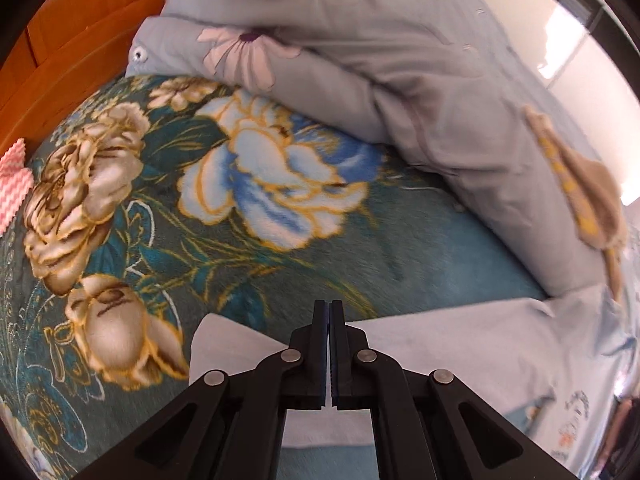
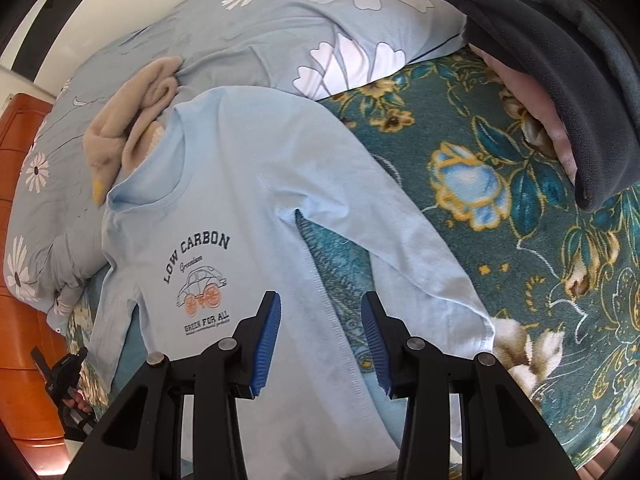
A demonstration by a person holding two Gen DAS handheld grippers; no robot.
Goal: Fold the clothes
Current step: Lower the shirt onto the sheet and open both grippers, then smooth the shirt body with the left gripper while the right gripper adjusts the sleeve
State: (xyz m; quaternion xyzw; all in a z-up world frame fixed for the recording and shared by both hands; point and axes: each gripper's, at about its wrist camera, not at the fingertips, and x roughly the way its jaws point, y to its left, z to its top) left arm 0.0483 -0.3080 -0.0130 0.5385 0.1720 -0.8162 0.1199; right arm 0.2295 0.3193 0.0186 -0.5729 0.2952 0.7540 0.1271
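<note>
A: Where do we stand with the shirt [image 2: 248, 184]?

B: It lies flat on the flowered blanket [image 2: 500, 216] on the bed, print up, collar toward the grey-blue duvet [image 2: 280, 24] and hem toward us. Its long axis runs straight away from our right tongs [image 2: 320, 344], and one long sleeve [image 2: 404, 240] slants off to the right of the body.

A: And those tongs?

B: Spread wide, holding nothing, hovering over the body's lower side seam, with the sleeve just to their right. In our judgement that sleeve is what we fold inward next, and the right tongs are the nearer ones.

A: The left tongs [image 1: 329, 350]?

B: Pressed together with pale blue cloth between the pads. It looks like an edge of the shirt [image 1: 460, 348], likely the other sleeve, though we cannot tell exactly which part. A beige garment [image 2: 132, 108] sits bunched by the collar, and a dark fleece [image 2: 560, 72] lies well apart.
</note>
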